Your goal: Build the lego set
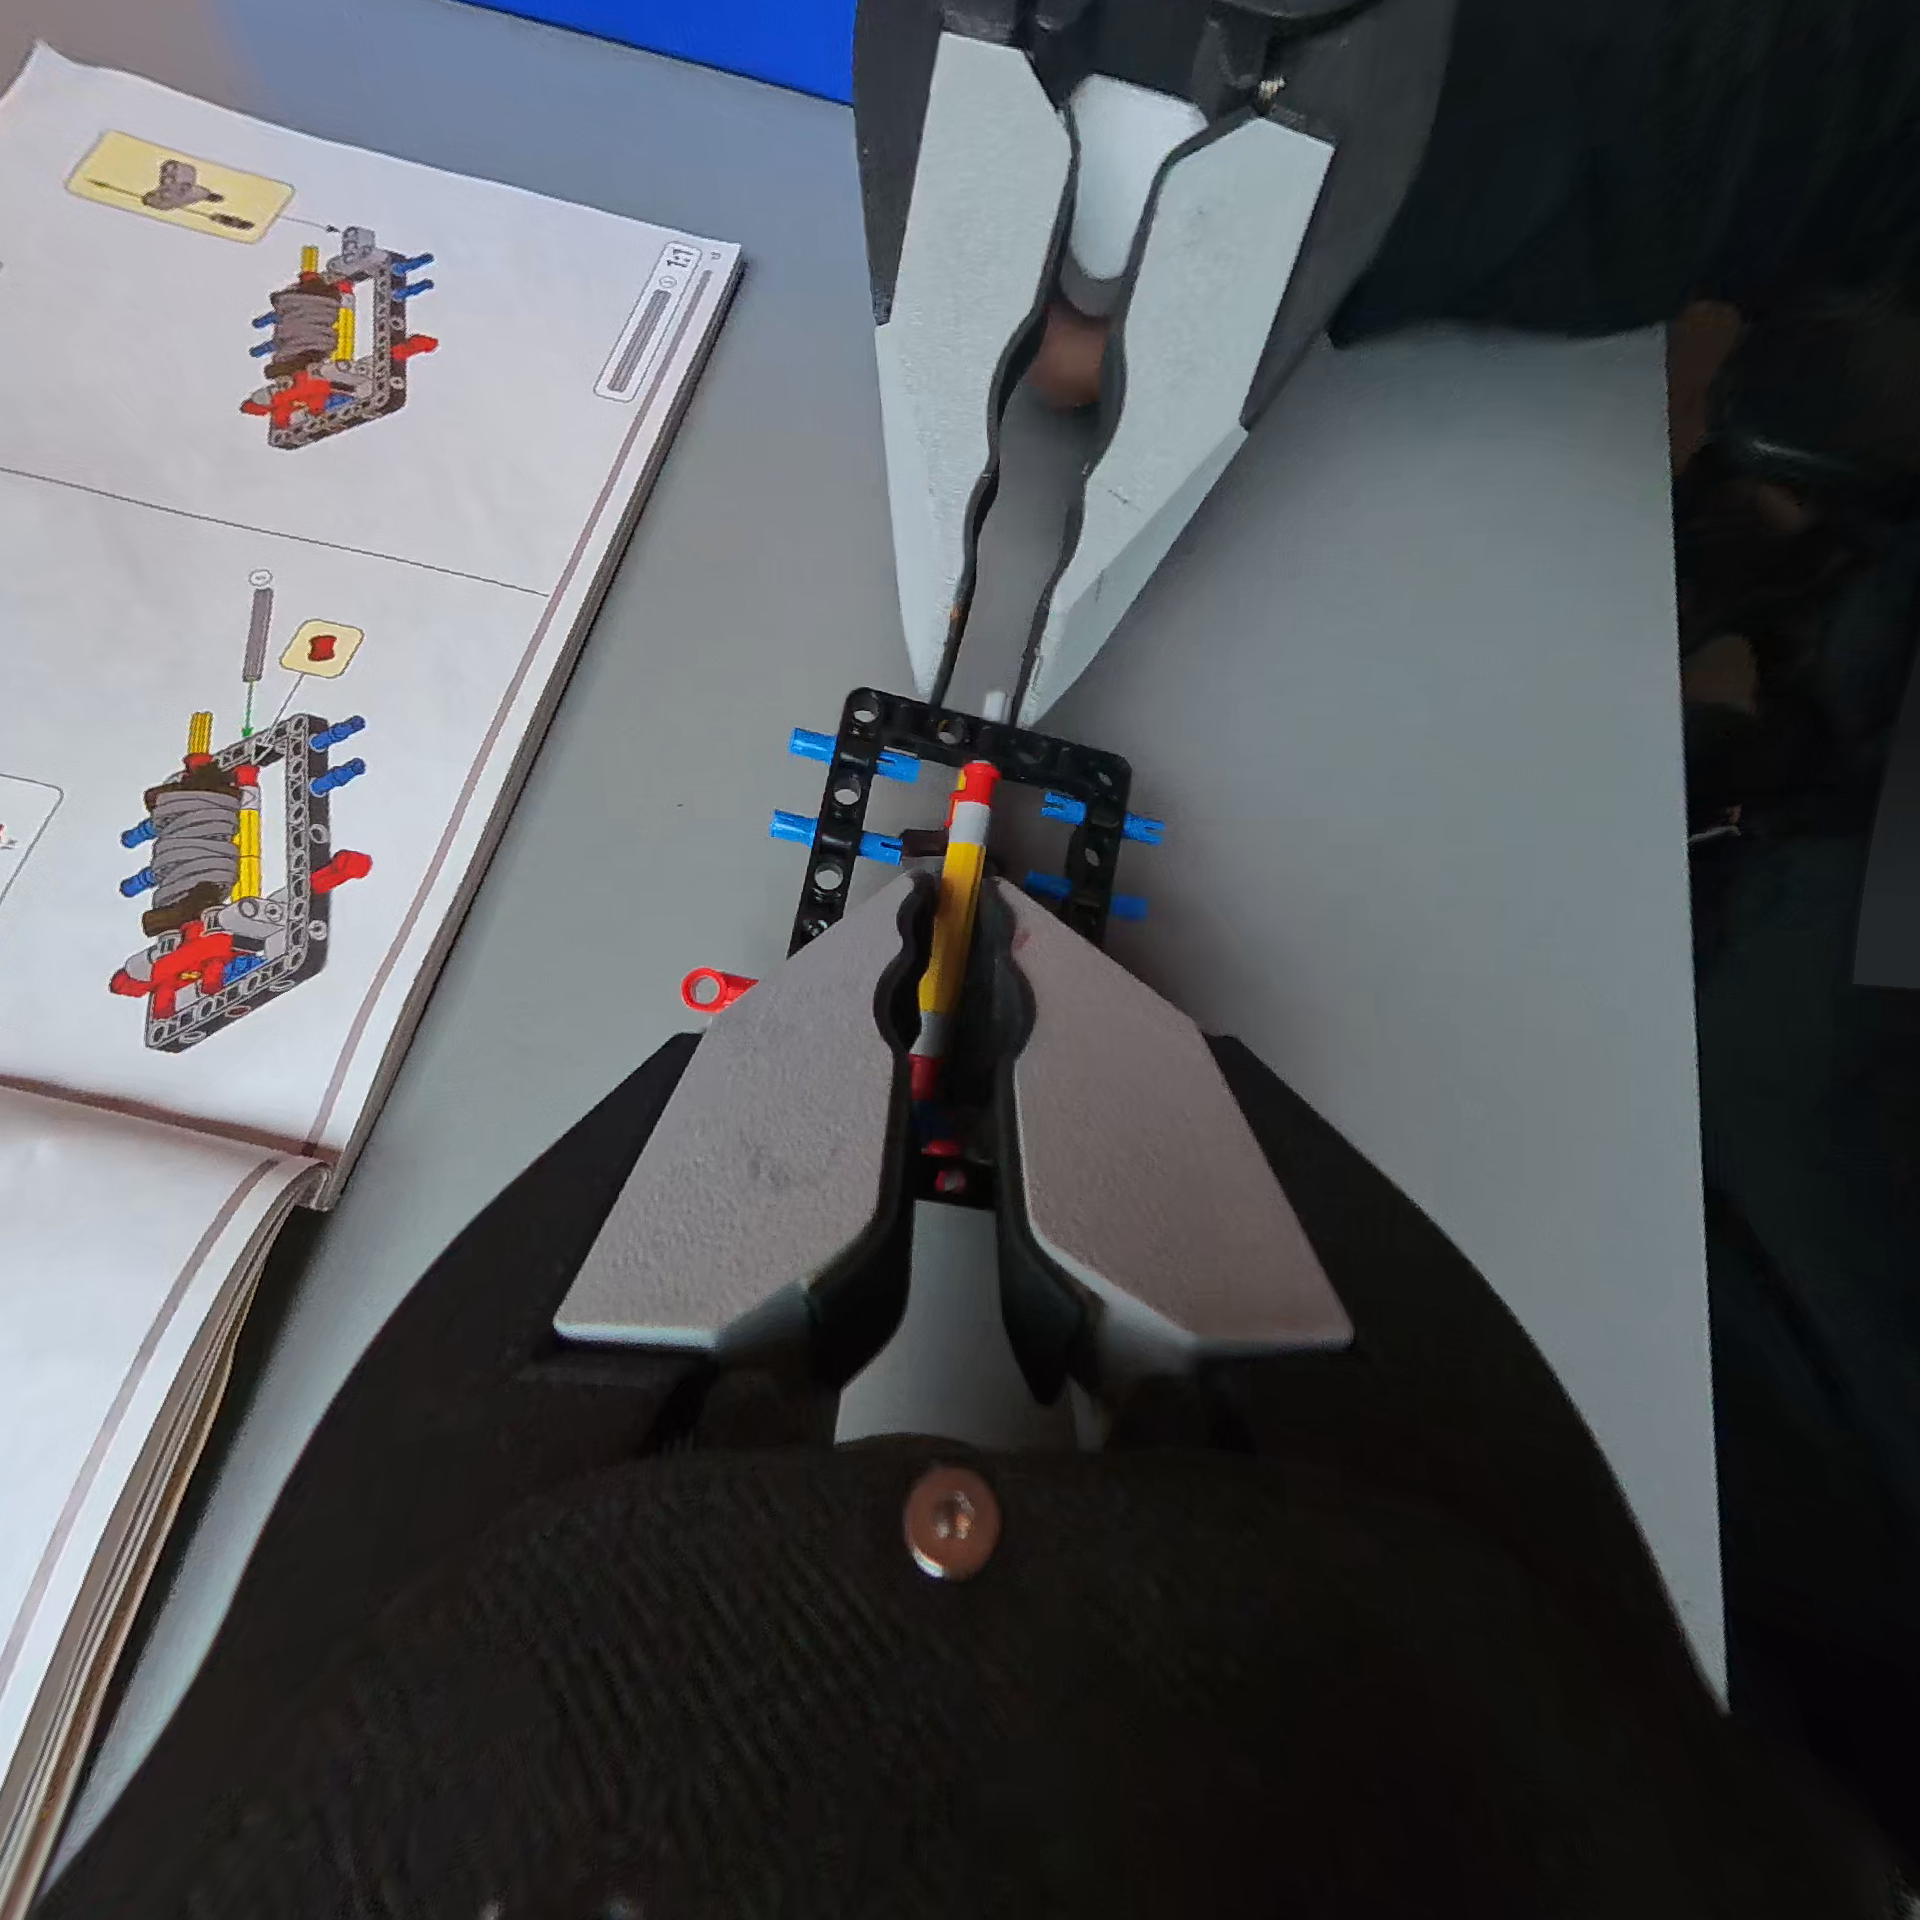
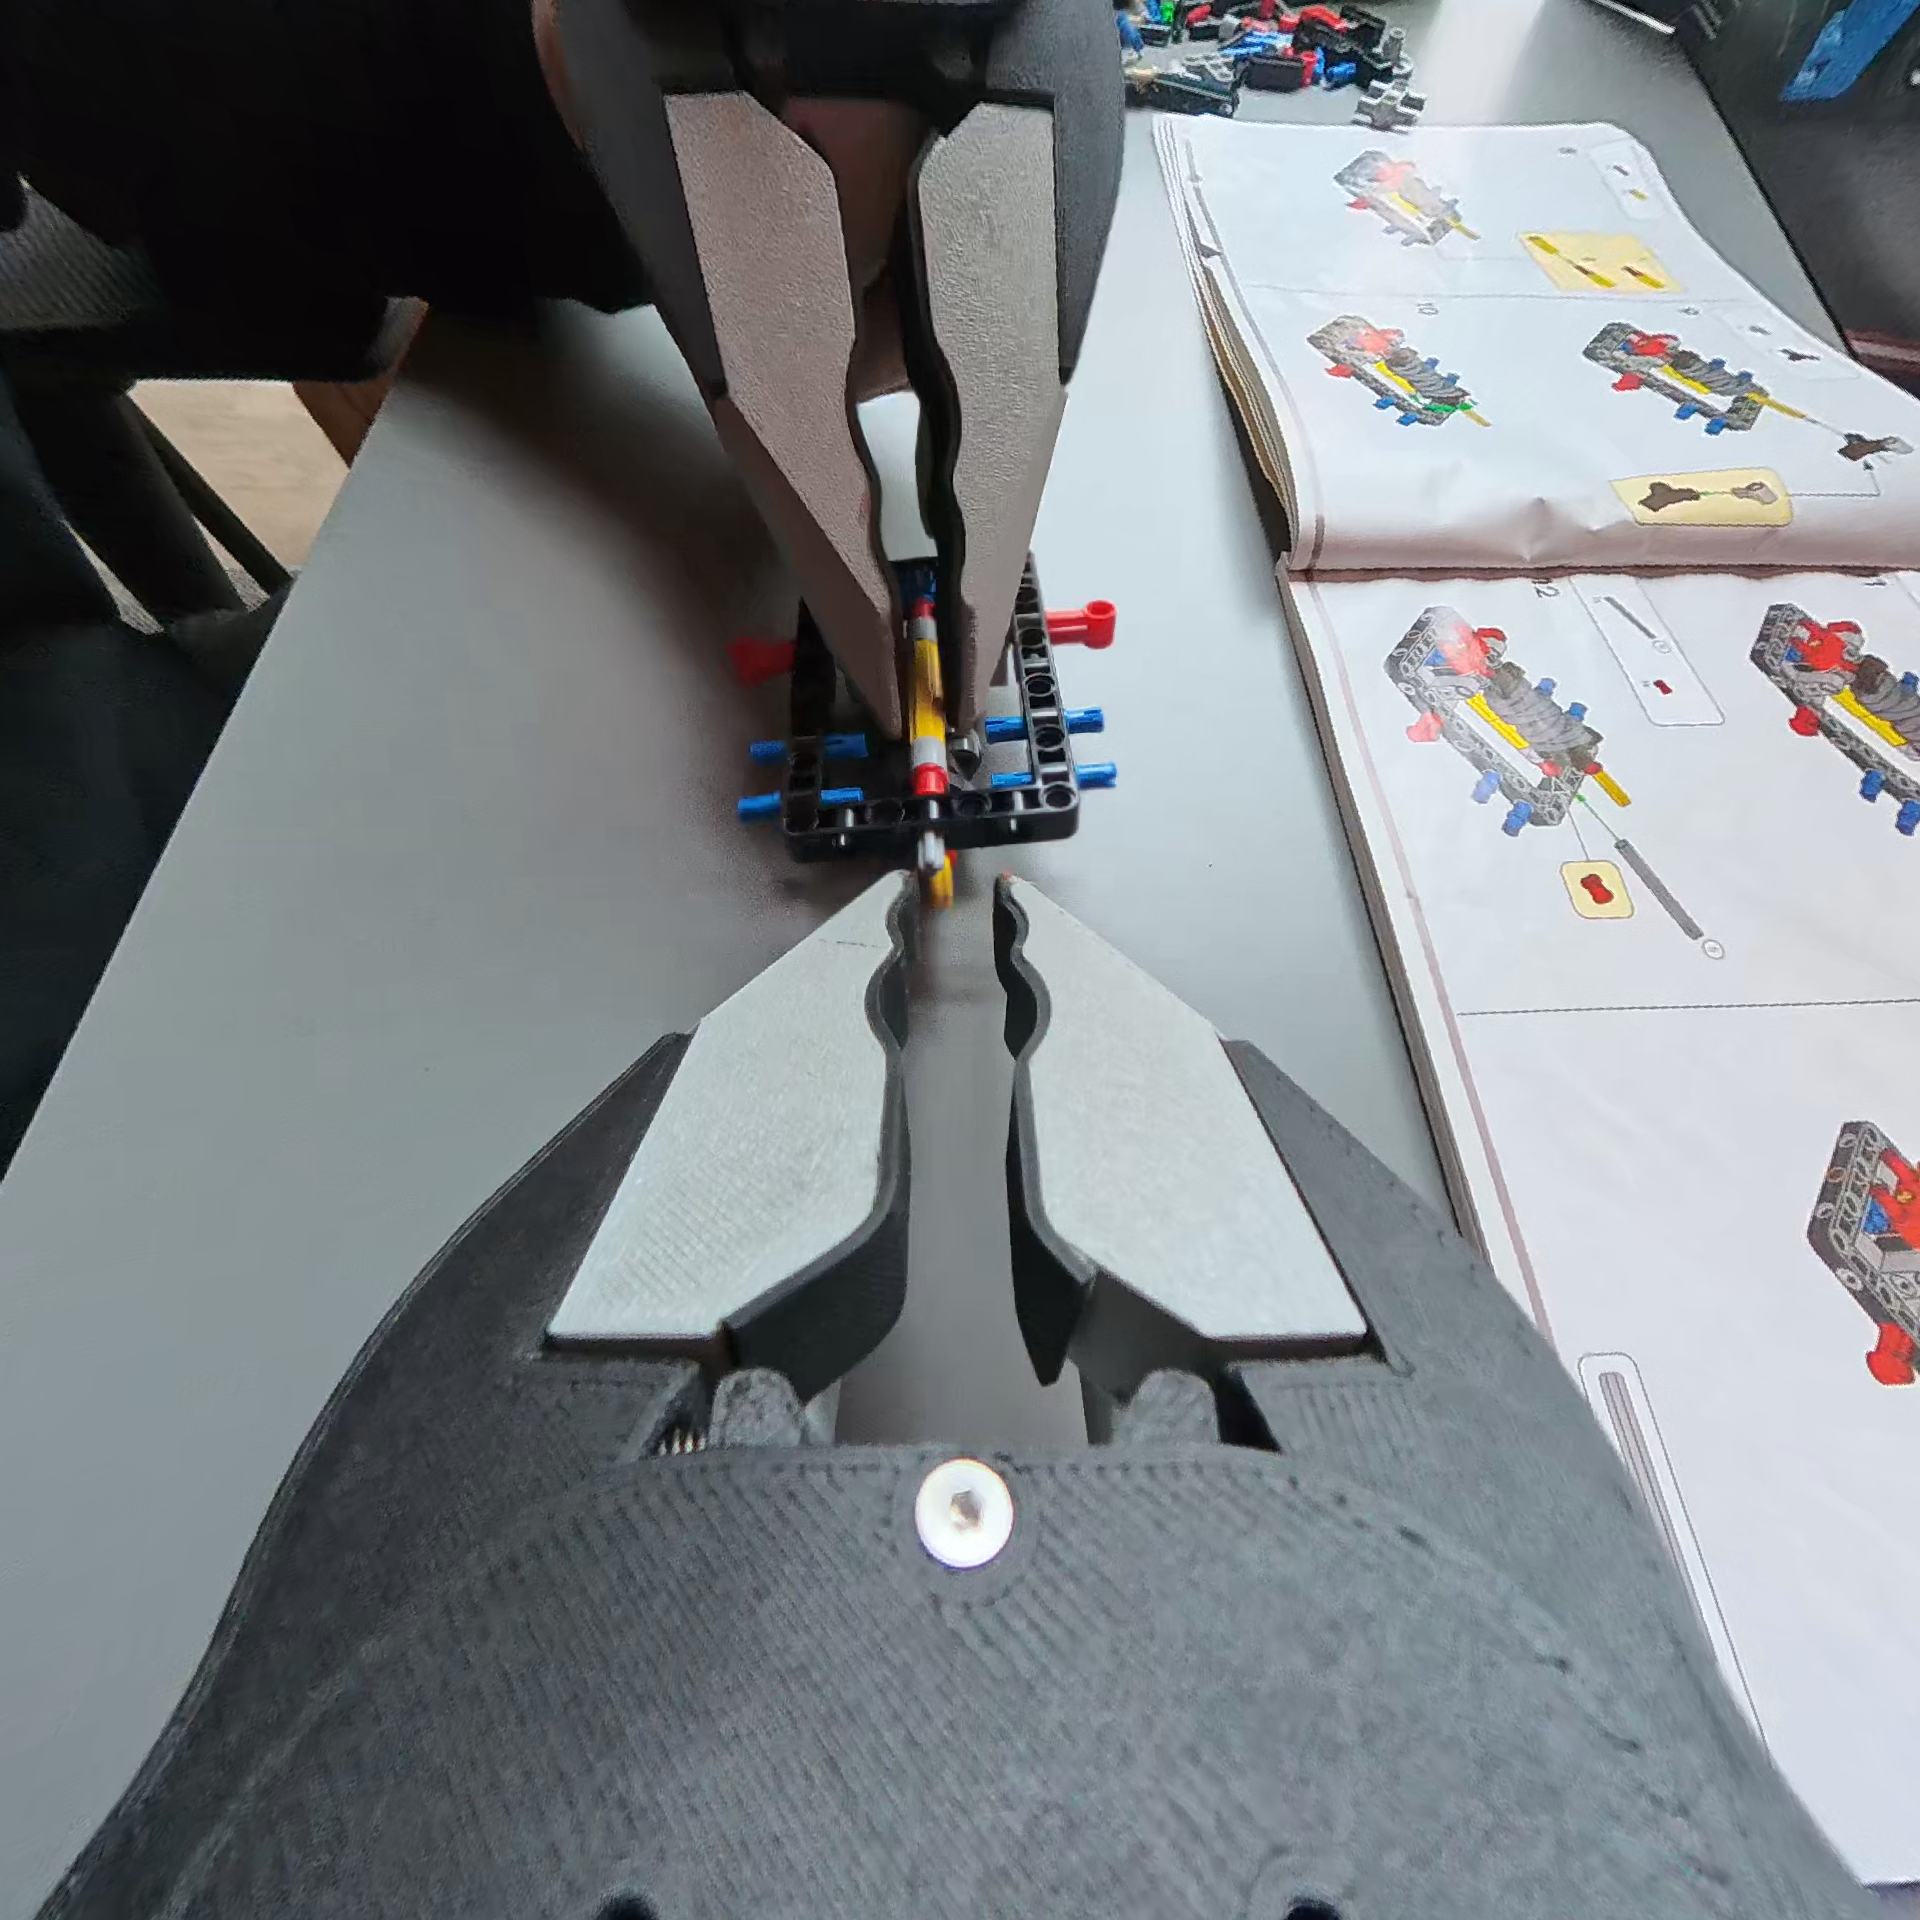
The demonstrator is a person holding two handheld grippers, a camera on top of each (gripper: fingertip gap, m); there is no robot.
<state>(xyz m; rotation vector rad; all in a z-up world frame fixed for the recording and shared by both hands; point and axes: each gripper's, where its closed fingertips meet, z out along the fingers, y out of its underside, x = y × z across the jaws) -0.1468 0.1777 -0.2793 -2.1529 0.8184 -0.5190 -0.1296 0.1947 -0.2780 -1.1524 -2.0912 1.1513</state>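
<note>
Your left gripper clamps the yellow axle inside the black frame, mid-table beside the instruction booklet. Right gripper sits slightly apart at the protruding axle end; next, push it through.

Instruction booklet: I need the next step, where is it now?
The instruction booklet lies open on the grey table, at the left of the left wrist view, beside the black frame.

Right gripper, jaws parted, apparently touches the yellow axle protruding from the black frame.
</note>
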